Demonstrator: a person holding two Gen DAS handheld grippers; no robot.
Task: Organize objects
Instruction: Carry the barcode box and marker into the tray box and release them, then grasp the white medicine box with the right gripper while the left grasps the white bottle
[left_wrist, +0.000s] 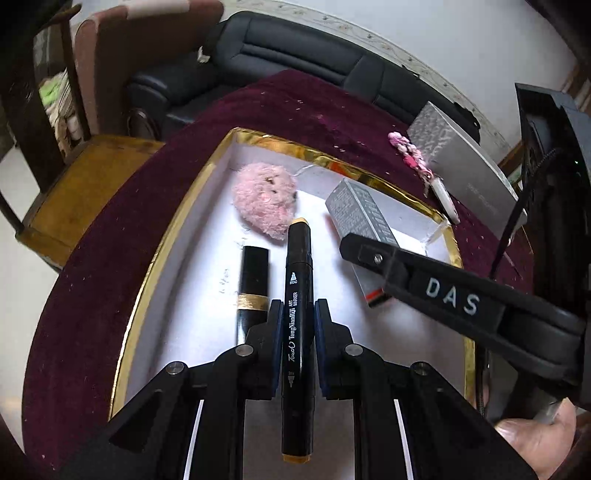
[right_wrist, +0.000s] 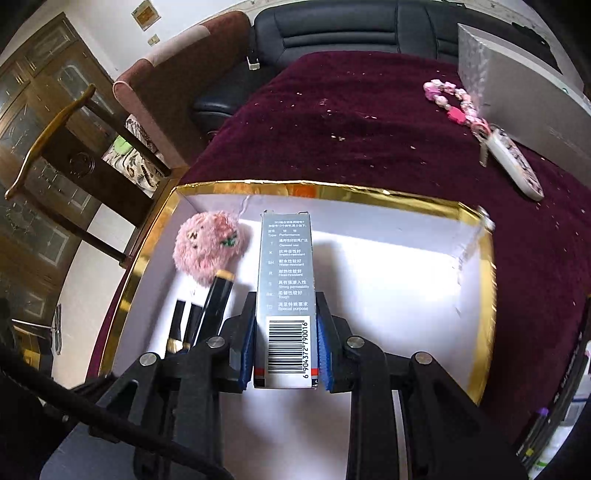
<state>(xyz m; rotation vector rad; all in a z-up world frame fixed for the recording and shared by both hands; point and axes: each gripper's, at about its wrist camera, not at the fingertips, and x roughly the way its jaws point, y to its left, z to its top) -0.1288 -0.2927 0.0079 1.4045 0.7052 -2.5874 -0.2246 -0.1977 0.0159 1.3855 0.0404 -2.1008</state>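
A gold-rimmed white tray (left_wrist: 177, 236) (right_wrist: 487, 280) lies on a maroon cloth. My left gripper (left_wrist: 299, 306) is shut on a black art marker (left_wrist: 297, 332) held lengthwise over the tray. My right gripper (right_wrist: 286, 306) is shut on a grey barcode box (right_wrist: 286, 280), also seen in the left wrist view (left_wrist: 354, 210), over the tray. In the tray lie a pink fluffy pompom (left_wrist: 264, 199) (right_wrist: 207, 247) and a black lipstick tube with a gold band (left_wrist: 253, 288) (right_wrist: 177, 325). The marker also shows in the right wrist view (right_wrist: 218, 299).
A pink bead keychain with a white tag (right_wrist: 480, 122) (left_wrist: 424, 166) lies on the cloth beyond the tray, next to a silver flat box (right_wrist: 517, 74) (left_wrist: 461, 162). A black sofa (left_wrist: 295, 55) and a wooden chair (right_wrist: 74, 147) stand past the table edge.
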